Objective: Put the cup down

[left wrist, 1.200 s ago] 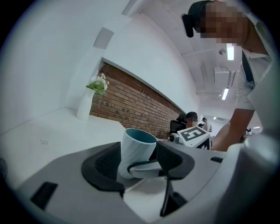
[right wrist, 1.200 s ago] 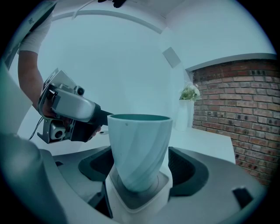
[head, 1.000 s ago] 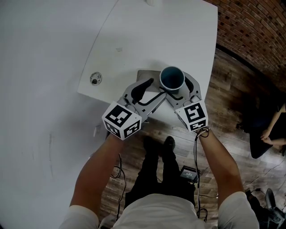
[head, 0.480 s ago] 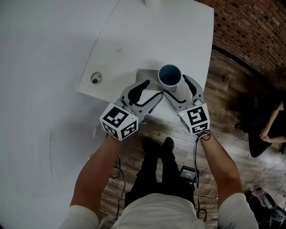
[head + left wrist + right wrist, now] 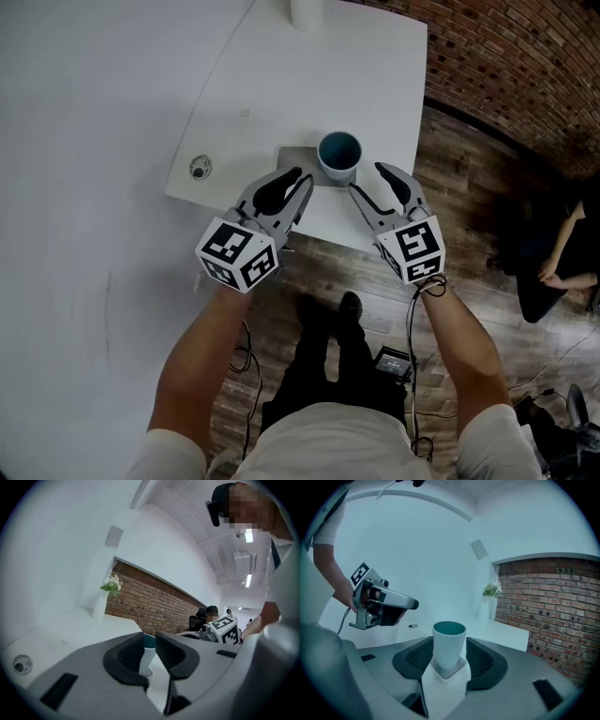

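- Cup point(image 5: 338, 155) stands upright on the tray point(image 5: 291, 156), released.
- Left gripper point(image 5: 296, 178) and right gripper point(image 5: 373, 180) have backed off, their jaws just closing partway yet spread, pinching nothing.
- Task looks done.

The white table point(image 5: 375, 84) bears a grey mat point(image 5: 291, 156) under the cup point(image 5: 338, 155), a vase point(image 5: 305, 11) at the far edge, and a round disc point(image 5: 199, 167) near a corner.

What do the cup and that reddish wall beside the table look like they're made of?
Cup: probably glazed ceramic, though hard plastic is possible. It has a smooth pale outside, a teal inside and a thick rim.
Wall: exposed red brick with a matte finish, going by the staggered courses and the pale mortar lines.
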Tool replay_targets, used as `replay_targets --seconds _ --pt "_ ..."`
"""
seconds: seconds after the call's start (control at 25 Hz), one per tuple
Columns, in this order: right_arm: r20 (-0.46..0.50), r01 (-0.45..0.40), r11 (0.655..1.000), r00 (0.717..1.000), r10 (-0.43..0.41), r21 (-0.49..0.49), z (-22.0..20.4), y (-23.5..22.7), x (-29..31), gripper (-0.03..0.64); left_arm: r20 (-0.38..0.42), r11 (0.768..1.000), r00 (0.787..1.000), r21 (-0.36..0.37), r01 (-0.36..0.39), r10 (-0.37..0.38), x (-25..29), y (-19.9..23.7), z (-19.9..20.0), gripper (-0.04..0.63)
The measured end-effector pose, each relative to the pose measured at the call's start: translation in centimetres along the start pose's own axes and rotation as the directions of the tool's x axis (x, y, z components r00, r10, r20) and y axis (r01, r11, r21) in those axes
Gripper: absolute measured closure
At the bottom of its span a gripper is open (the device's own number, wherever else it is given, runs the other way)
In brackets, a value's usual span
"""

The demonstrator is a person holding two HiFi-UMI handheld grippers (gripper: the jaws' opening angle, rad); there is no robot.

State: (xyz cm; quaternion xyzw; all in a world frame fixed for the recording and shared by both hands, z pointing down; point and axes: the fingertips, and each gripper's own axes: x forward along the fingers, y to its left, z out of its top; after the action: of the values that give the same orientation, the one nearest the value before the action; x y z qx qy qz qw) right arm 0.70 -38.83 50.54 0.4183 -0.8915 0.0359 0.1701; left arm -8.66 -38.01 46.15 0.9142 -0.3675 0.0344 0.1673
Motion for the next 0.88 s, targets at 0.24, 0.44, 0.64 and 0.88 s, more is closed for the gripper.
replay_targets --seconds 0.24,0.44,0.64,0.88 --pt "0.052 0.034 0.999 0.998 -0.032 -0.019 5.0 -0.8 -3.3 0.578 0.04 0.998 0.999 0.065 -0.004 0.002 -0.6 -2.1 4.4 0.569" --pt "0.113 0.067 0.998 0.992 -0.064 -0.019 9.8 -0.8 -6.7 0.602 0.056 0.993 0.998 0.114 -0.022 0.016 -2.6 -4.6 7.8 0.578" --pt "0.161 0.085 0.996 0.983 -0.086 0.015 13.5 -0.4 -10.7 0.603 0.073 0.991 0.996 0.123 -0.054 0.045 -5.2 -6.5 10.0 0.58" --pt "0.197 0.099 0.994 0.975 -0.105 0.039 16.4 1.3 -15.7 0.603 0.067 0.993 0.997 0.11 -0.051 0.044 -8.3 -9.7 9.9 0.58"
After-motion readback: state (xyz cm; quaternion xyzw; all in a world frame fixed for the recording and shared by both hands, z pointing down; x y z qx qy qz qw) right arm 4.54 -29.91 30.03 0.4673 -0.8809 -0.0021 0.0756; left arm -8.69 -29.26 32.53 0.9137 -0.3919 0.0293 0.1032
